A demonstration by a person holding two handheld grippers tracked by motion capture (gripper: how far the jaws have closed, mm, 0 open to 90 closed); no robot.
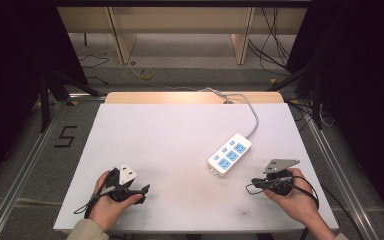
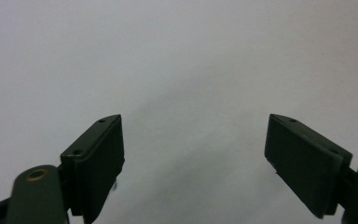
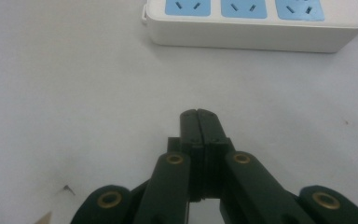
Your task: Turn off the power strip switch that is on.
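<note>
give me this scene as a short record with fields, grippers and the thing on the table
surface: white rectangular table top
object: white plastic power strip with three blue sockets, grey cord running to the far edge
left gripper: jaws open, nothing between them
right gripper: jaws shut, empty, pointing at the power strip, apart from it

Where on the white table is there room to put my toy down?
The whole left half of the table is bare, from the far edge down to the left gripper. It is crowded on the right, around the power strip and right gripper.
</note>
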